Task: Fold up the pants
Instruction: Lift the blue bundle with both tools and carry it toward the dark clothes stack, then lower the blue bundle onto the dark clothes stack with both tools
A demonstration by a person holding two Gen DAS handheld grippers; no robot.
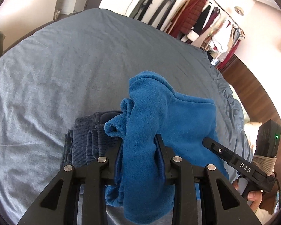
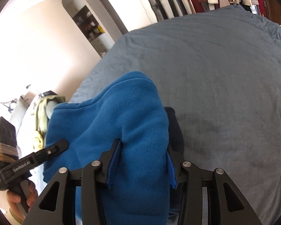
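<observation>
Bright blue fleece pants (image 1: 178,112) hang bunched above a bed with a grey-blue sheet (image 1: 65,65). My left gripper (image 1: 139,140) is shut on a thick fold of the fleece, which drapes down between its fingers. My right gripper (image 2: 143,144) is shut on another fold of the same pants (image 2: 121,108). The two grips are close together, with the cloth stretched between them. A person's hand holds each gripper, and each one's finger (image 1: 224,153) (image 2: 52,150) shows in the other's view. A dark navy knit garment (image 1: 88,131) (image 2: 175,123) lies on the sheet (image 2: 224,75) under the pants.
A rack of hanging clothes (image 1: 206,22) stands beyond the bed's far corner, with a brown wooden floor (image 1: 239,78) below it. An arched wall niche with shelves (image 2: 88,22) is on the other side. A yellow-green cloth (image 2: 41,112) lies off the bed's edge.
</observation>
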